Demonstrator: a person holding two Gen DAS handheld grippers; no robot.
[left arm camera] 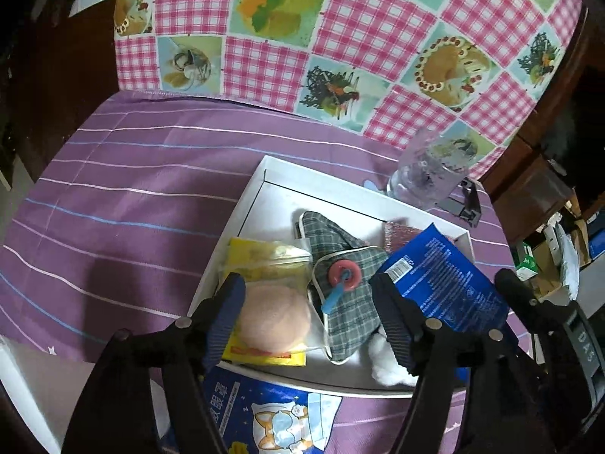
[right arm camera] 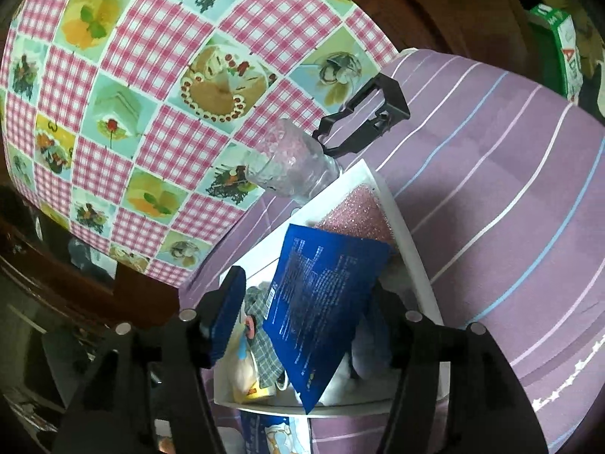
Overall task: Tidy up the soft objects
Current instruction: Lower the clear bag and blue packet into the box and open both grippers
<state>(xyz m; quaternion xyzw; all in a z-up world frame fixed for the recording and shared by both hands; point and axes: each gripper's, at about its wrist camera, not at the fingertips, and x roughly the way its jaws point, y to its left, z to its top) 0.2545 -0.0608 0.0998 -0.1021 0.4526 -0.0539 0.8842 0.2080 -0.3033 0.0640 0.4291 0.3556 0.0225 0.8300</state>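
Observation:
A white box [left arm camera: 249, 204] on a purple striped cloth holds soft things: a yellow packet [left arm camera: 264, 261] with a round pink puff [left arm camera: 274, 317], a green plaid cloth [left arm camera: 340, 242] with a red ring on it, a pink sponge [left arm camera: 401, 232], white cotton [left arm camera: 385, 359] and a blue packet [left arm camera: 442, 276]. My left gripper [left arm camera: 308, 295] hangs open over the puff and plaid cloth, gripping nothing. In the right wrist view the blue packet [right arm camera: 321, 295] leans upright in the box [right arm camera: 401, 212] between the fingers of my open right gripper [right arm camera: 308, 302]; the pads do not press it.
A blue eye-mask packet with a corgi picture [left arm camera: 272, 412] lies in front of the box. A clear plastic cup [left arm camera: 431, 170] and a black clip [left arm camera: 469, 200] lie behind the box. A pink checked tablecloth [left arm camera: 340, 38] covers the far side. Clutter and a dark floor surround the table.

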